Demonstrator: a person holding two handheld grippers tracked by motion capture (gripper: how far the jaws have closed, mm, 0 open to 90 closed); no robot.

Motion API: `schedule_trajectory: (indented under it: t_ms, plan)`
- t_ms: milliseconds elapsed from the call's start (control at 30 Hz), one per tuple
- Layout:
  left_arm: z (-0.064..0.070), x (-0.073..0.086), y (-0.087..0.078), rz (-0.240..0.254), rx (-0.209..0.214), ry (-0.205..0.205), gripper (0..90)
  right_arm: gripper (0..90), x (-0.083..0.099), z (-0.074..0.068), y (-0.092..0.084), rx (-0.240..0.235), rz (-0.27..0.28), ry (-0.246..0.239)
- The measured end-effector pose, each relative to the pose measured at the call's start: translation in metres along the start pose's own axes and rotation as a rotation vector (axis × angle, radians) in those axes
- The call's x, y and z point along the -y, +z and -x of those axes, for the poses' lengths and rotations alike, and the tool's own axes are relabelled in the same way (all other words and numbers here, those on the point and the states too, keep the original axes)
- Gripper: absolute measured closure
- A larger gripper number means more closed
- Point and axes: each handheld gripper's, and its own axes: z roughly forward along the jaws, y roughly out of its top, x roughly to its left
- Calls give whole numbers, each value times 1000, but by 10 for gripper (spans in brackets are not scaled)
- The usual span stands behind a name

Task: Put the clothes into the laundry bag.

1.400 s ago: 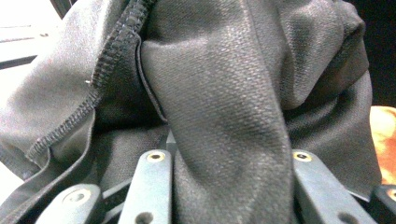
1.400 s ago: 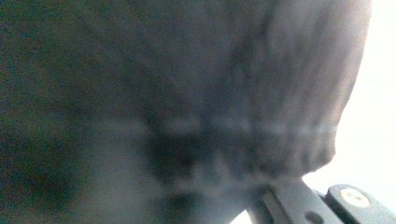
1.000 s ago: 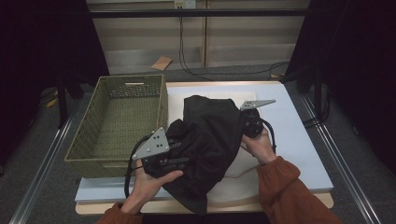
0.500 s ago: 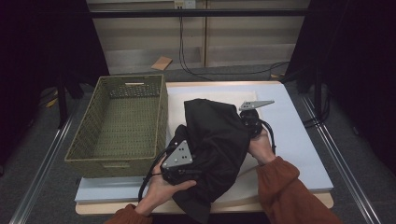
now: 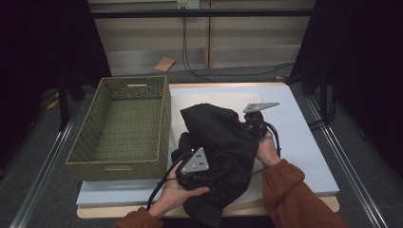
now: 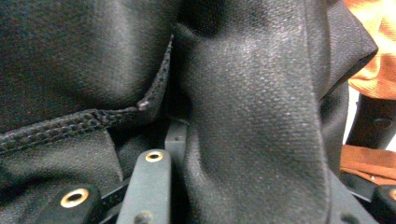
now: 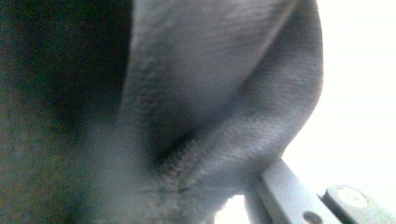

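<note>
Two grippers are on one black garment (image 5: 221,147), which lies bunched in a heap near the front edge of the worktop (image 5: 304,152), just right of the basket and partly over a pale cloth or sheet spread beneath it. Nearest me, my left gripper (image 5: 192,176) sits at the garment's front-left side, and in the left gripper view a thick fold of the woven cloth (image 6: 252,116) runs down between the black jaws beside a stitched hem (image 6: 60,123); I read it as clamped on that fold, though the pads themselves are buried in fabric. Farther back, my right gripper (image 5: 254,124) is at the heap's right side, and in its own view a rolled edge of the cloth (image 7: 219,116) is pinched right at the jaws, which are closed tight on it. I judge the garment light, soft and quite limp: it will sag and slide between any two holds, so gripping doubled cloth, a hem or a seam should hold better than a single layer, and keeping the two holds apart should stop it drooping into a lump. It does not look fragile or slippery. Beyond and to the left, the olive woven basket (image 5: 85,142) stands along the worktop's left edge, close beside the garment but not visibly touching it, and it holds nothing.
</note>
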Motion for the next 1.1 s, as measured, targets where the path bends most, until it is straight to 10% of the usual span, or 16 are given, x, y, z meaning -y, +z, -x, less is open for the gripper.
schedule_trajectory:
  t_ms: [467,1100]
  plan:
    - [4,10,42,-115,-7,-3,667,882,-5,-1,-4,2,0,8]
    - [7,5,5,17,17,-62,322,882,1,7,-1,60,11,24]
